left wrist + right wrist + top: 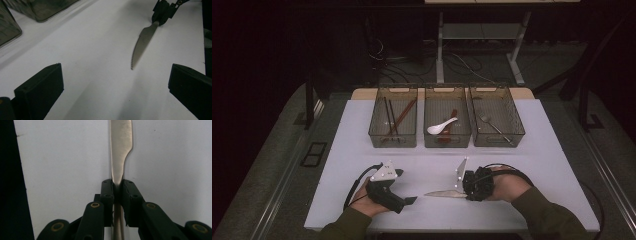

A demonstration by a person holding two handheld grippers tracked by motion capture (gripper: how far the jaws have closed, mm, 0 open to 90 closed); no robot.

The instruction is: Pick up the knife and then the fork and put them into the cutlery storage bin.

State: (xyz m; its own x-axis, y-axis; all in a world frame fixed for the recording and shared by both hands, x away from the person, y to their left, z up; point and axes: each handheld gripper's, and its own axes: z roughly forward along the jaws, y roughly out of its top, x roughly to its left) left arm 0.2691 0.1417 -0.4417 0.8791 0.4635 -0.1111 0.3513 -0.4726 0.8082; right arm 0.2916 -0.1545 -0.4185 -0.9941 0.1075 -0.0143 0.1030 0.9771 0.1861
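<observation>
Scene: a person seated at a white table works a hand-held gripper in each hand, a table knife as the point of reference.
Knife: the knife lies flat on the table's near half, blade pointing toward the left gripper, handle toward the right; in the left gripper view its serrated edge is plain.
Right gripper: the right gripper has its jaws clamped on the knife's handle just behind the blade, pads pressing both sides of the metal.
Left gripper: the left gripper rests just beyond the knife's tip, jaws spread wide with bare tabletop between them.
Bins: three clear bins stand in a row well beyond the knife, toward the far edge.
Left bin: the left bin holds chopsticks.
Middle bin: the middle bin holds a white spoon.
Right bin: the right bin holds a fork.
</observation>
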